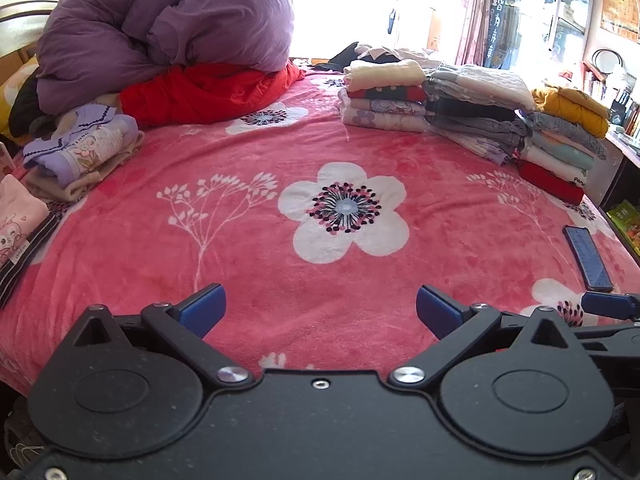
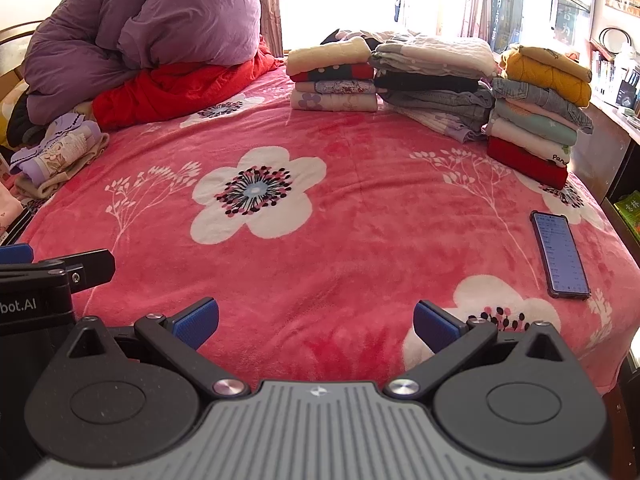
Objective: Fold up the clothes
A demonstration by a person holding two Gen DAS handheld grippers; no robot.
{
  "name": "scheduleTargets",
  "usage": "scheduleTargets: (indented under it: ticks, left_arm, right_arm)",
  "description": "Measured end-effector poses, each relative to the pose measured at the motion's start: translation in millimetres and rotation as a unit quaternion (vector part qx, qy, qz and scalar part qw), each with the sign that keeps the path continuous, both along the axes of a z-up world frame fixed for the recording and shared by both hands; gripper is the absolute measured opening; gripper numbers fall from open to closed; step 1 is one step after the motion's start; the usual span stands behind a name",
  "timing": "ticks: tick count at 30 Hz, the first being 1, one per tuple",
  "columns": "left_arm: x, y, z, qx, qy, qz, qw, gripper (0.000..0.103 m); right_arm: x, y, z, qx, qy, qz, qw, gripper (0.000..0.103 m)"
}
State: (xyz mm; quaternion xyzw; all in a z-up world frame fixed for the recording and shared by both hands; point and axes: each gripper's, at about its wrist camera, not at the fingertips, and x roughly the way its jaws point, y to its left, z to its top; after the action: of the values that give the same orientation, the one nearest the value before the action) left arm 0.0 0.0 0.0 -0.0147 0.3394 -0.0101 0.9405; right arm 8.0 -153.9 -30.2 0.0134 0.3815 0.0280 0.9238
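Left wrist view: the left gripper [image 1: 321, 309] hangs released, empty, over a pink flowered blanket [image 1: 256, 256] covering the bed. Folded clothes stacks [image 1: 472, 116] line the far edge, a purple duvet [image 1: 160, 28] heaped left.

Right wrist view: the right gripper [image 2: 316, 322] is likewise spread and empty. A phone [image 2: 560, 255] lies right, near the same stacks [image 2: 436, 84]; bright window behind.

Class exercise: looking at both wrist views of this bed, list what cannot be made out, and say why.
- Phone screen text: too small, both views.
- Clothes behind the folded stacks: hidden by them and window glare.
- Pink garment: cut off by left wrist view's edge.
- Bed's near edge: hidden by the open left claw and right claw.
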Motion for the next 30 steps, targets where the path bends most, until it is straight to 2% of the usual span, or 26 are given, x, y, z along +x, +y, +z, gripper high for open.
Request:
scheduleTargets:
  ticks: [30]
  left_arm:
    - [-1.5, -2.4, 0.5, -0.002, 0.002, 0.004, 1.0, 0.103]
  right_arm:
    - [-3.3, -4.3, 5.8, 0.004, -0.006, -0.006, 1.0, 0.103]
